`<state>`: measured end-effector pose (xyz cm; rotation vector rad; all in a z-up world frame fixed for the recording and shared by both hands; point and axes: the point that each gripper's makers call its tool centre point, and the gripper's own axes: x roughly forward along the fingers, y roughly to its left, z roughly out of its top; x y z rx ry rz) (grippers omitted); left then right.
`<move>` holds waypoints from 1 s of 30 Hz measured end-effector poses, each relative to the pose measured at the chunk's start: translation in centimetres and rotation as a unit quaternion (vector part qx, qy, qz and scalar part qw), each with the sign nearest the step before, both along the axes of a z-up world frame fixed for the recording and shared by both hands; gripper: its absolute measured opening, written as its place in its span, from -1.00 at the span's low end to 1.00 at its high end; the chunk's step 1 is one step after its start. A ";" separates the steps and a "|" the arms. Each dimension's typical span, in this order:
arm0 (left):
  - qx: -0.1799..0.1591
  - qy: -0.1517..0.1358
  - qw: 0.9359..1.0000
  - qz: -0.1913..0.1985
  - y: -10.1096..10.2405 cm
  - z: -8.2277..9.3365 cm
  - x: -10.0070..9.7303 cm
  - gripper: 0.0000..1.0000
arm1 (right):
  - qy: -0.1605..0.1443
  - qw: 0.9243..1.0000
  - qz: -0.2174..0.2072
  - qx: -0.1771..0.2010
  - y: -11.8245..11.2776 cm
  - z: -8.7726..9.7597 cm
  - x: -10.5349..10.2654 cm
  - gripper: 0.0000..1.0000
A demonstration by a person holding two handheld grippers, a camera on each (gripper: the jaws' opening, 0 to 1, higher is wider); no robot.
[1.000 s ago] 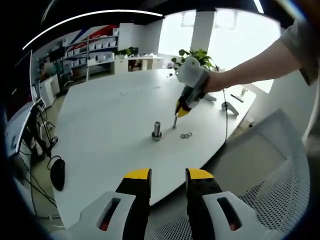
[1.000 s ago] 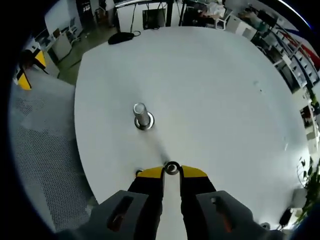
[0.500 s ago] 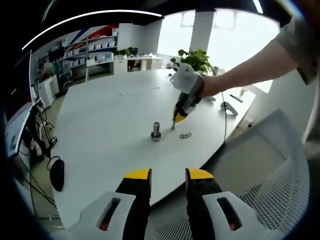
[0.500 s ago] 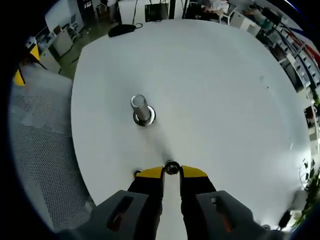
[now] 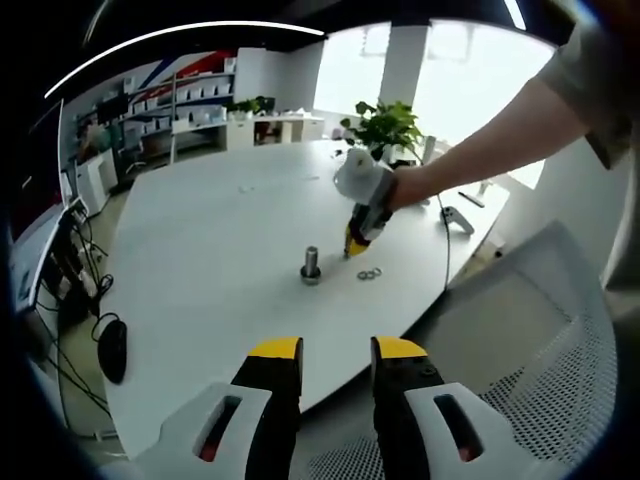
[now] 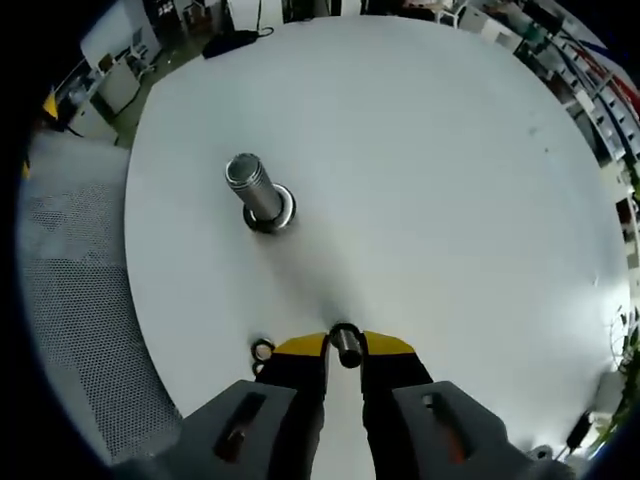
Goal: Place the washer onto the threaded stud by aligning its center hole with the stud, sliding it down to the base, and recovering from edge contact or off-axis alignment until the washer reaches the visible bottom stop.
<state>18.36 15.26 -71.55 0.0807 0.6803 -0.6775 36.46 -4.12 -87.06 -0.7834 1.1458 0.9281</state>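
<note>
A steel threaded stud (image 6: 254, 192) stands upright on a round base on the white table (image 6: 420, 160); in the left gripper view the stud (image 5: 311, 265) is at table centre. My right gripper (image 6: 345, 347) is shut on a small metal washer (image 6: 346, 343), held between its yellow tips, short of and to the right of the stud. The left gripper view catches the right gripper (image 5: 356, 243) just right of the stud, held by a person's arm. My left gripper (image 5: 337, 350) hangs back off the table's near edge, open, nothing between its fingers.
Two spare washers (image 5: 369, 272) lie on the table right of the stud, one spare washer (image 6: 262, 350) beside my right gripper's tip. A mesh chair (image 5: 540, 330) stands at the table's edge. A potted plant (image 5: 385, 122) and shelves sit at the far side.
The right gripper has carried the washer closer to the stud and lower over the table; the stud looms larger in its view. The left gripper has stayed put.
</note>
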 end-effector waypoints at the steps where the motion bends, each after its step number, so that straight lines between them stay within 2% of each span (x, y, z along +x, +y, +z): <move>1: 0.000 0.000 1.000 0.000 0.0 0.0 0.0 -0.50 | 0.001 1.000 0.001 -0.002 -0.1 -0.1 -0.1 -0.72; 9: 0.000 0.011 1.000 -0.002 -0.1 -0.3 -0.1 -0.50 | 0.002 1.000 -0.005 -0.002 -0.7 -0.5 0.0 -0.67; 15: 0.003 0.011 1.000 0.001 0.0 -0.4 0.0 -0.50 | -0.007 1.000 -0.012 0.002 -1.7 0.0 0.0 -0.56; 21: 0.004 0.012 1.000 0.009 0.2 -0.4 0.1 -0.50 | -0.007 1.000 -0.019 0.003 -3.2 0.4 -0.9 -0.55; 27: 0.003 0.008 1.000 0.017 0.4 -0.2 0.3 -0.50 | 0.005 1.000 -0.017 0.021 -3.8 0.6 -3.6 -0.54; 30: 0.006 0.006 1.000 0.019 0.5 -0.2 0.3 -0.50 | 0.007 1.000 0.018 0.023 -3.5 0.5 -5.3 -0.54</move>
